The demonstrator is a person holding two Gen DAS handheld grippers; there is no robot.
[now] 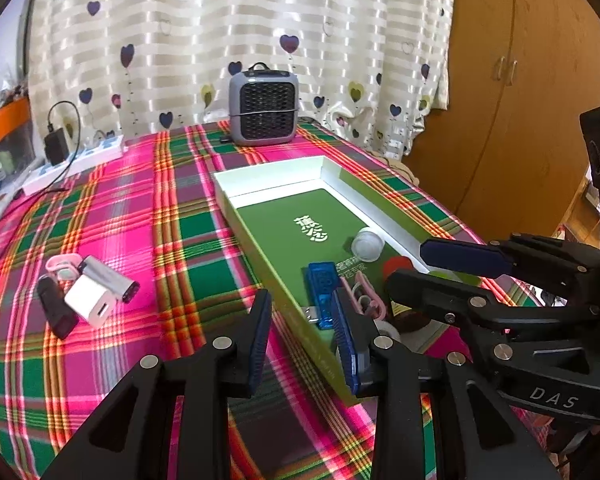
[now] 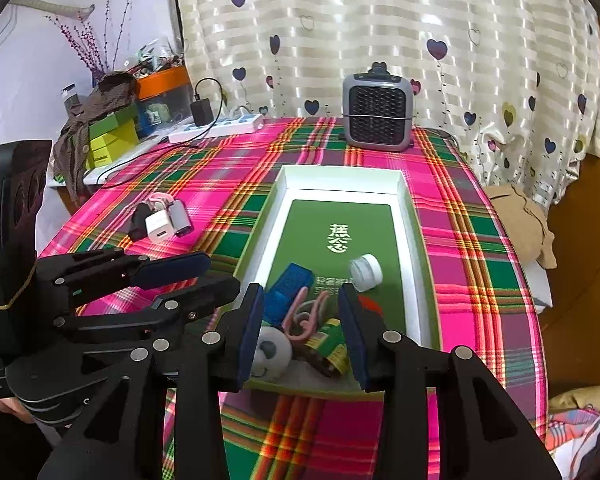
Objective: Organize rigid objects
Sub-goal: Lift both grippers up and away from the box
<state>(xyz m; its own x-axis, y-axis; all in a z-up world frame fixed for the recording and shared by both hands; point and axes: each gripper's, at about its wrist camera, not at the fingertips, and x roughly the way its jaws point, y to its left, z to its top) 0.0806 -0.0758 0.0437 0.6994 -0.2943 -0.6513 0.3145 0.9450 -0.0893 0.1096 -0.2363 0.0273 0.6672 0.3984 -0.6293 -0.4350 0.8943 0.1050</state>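
A shallow white-rimmed box [image 1: 328, 168] with a green floor lies on the plaid cloth. In it are a blue USB stick [image 1: 320, 292], a white round cap [image 1: 367, 244], a pink clip [image 2: 308, 312], a white panda-faced piece [image 2: 272, 352] and a green packet [image 2: 332, 344]. To its left, a white charger [image 1: 90, 300], a silver adapter [image 1: 108, 276], a black piece [image 1: 56, 308] and another pink clip [image 1: 62, 264] huddle on the cloth. My left gripper [image 1: 302, 340] hangs open over the box's near left wall. My right gripper [image 2: 300, 332] is open above the box's near end, pressing nothing.
A grey fan heater [image 1: 264, 108] stands at the far edge before the heart-print curtain. A white power strip [image 1: 76, 158] with a black plug and cable lies at the far left. A wooden wardrobe [image 1: 520, 100] rises beyond the table's right edge.
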